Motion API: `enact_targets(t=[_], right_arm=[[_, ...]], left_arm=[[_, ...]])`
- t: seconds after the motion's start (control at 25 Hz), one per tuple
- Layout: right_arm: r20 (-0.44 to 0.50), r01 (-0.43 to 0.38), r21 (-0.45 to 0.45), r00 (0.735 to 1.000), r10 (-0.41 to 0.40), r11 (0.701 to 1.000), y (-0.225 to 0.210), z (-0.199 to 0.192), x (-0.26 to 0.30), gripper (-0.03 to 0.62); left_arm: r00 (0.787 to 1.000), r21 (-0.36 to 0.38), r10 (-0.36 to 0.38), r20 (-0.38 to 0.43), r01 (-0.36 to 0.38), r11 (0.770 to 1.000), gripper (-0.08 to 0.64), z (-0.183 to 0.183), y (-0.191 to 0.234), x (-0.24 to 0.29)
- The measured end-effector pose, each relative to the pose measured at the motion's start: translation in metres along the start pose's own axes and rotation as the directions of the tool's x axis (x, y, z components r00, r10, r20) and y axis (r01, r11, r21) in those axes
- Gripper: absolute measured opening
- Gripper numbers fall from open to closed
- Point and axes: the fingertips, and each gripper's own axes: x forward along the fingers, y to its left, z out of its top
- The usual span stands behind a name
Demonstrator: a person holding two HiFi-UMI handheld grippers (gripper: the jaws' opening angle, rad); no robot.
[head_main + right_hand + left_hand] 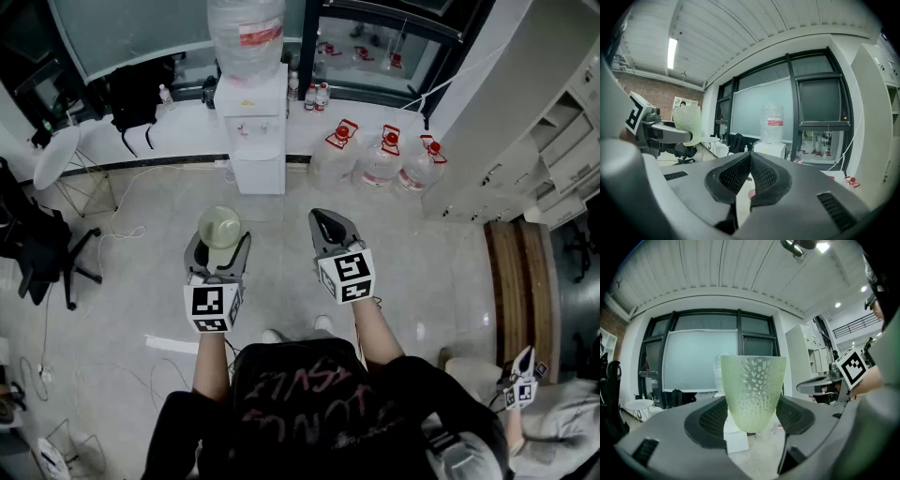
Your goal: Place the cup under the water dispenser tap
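Left gripper [217, 249]: jaws spread wide, clamped on the lower body of the cup [752, 392]. The cup is upright, mouth up, long axis vertical. It is pale green and translucent, with a dimpled wall tapering to the base.

Water dispenser [253, 131]: straight ahead of these jaws, well apart across the floor [141, 272]. Left hand judged the nearer.

Right gripper [330, 227]: jaws pressed together, nothing between them.

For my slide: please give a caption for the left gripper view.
Left gripper holds a pale green cup upright, with the water dispenser behind it.
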Motion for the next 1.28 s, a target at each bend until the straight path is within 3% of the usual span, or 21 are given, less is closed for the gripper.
enact_targets(t=[1.28], right_arm=[[-0.017, 0.059, 0.030, 0.998, -0.059, 0.998, 0.027, -0.016, 0.012, 0.015]], left_arm=[[1.000, 0.013, -0.024, 0.004, 0.024, 1.000, 0.333, -0.016, 0.031, -0.017]])
